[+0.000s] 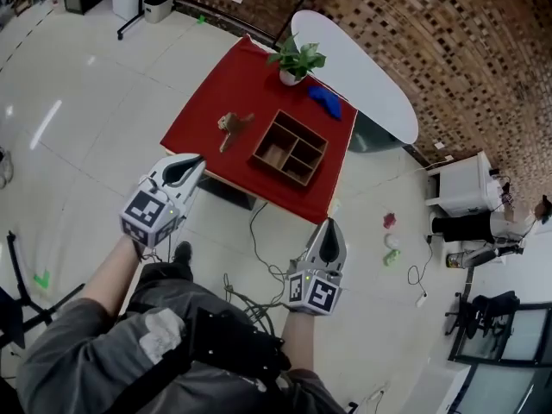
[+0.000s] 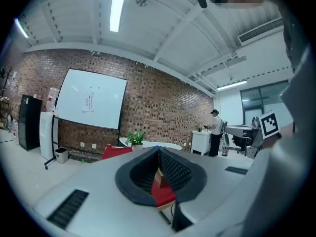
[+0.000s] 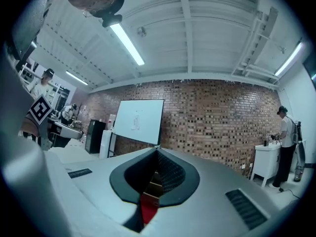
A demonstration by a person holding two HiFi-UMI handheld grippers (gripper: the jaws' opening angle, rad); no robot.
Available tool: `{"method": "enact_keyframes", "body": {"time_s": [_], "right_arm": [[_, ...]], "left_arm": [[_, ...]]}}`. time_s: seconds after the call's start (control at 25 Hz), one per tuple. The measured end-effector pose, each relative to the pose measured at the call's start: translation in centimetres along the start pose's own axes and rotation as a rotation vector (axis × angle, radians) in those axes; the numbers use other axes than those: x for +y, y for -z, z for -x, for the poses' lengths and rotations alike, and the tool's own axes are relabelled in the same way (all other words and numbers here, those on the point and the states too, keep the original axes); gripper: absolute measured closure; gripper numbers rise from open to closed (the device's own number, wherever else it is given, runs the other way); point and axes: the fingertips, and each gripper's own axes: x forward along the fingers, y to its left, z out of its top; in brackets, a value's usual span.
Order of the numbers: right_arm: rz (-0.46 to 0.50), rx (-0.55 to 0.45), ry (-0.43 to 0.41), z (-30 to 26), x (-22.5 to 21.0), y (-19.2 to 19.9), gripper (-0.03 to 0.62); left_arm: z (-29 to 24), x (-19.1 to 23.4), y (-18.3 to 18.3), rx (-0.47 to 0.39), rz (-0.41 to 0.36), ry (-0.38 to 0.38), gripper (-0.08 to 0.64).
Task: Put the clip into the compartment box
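Left tongs (image 1: 195,159), right tongs (image 1: 328,225): jaws closed, nothing held. Clip (image 1: 231,124) ahead of left tongs: small, tan-brown, beside wooden compartment box (image 1: 259,154).

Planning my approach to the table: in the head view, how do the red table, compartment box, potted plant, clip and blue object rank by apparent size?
1. red table
2. compartment box
3. potted plant
4. clip and blue object: they look about alike, so they are not ranked against each other.
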Motion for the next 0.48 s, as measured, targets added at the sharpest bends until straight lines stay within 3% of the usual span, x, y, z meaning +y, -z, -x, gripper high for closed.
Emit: {"method": "enact_keyframes", "body": {"time_s": [0.24,0.48], "right_arm": [[0.006,0.040,0.058,-5.2,0.0,1.5,0.572],[-0.002,0.075,0.134,-9.4,-3.3,3.8,0.572]], "left_arm": [[-5.0,5.4,3.0,0.048,0.013,0.032,0.487],[-13.0,8.8,7.1,0.191,0.025,0.060,0.398]]}}
